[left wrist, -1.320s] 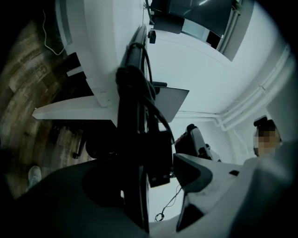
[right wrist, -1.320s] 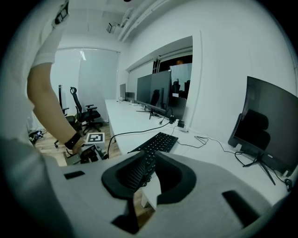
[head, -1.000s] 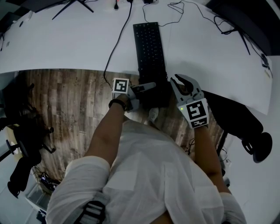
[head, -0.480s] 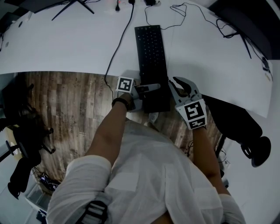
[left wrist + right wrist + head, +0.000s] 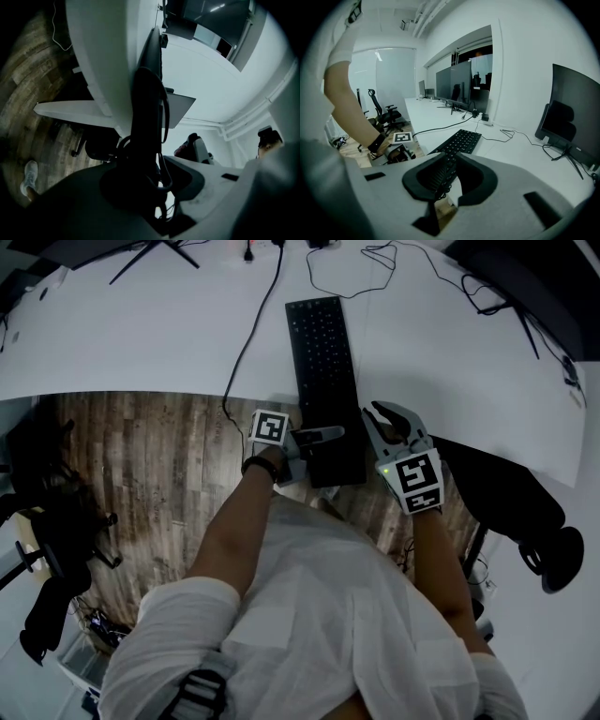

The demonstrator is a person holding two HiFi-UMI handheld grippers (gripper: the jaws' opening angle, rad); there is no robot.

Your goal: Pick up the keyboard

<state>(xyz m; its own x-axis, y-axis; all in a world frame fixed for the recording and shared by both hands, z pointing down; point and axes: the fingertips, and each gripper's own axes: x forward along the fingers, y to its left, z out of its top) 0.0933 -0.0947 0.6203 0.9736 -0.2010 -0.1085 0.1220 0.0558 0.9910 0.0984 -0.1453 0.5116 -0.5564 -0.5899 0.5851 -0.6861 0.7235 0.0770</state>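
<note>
In the head view, the keyboard (image 5: 326, 371) runs up the middle of the frame on the white desk (image 5: 141, 343), with its near end jutting past the desk edge. Your left gripper (image 5: 323, 435) straddles that end's left side. Your right gripper (image 5: 382, 418) waits just right of it, jaws spread.

In the left gripper view, the jaws are closing with the keyboard's edge between them and a sliver of gap showing.

In the right gripper view, nothing is gripped.

If you lift from one side only, the keyboard may pivot, slip and drop to the wooden floor (image 5: 141, 456).
</note>
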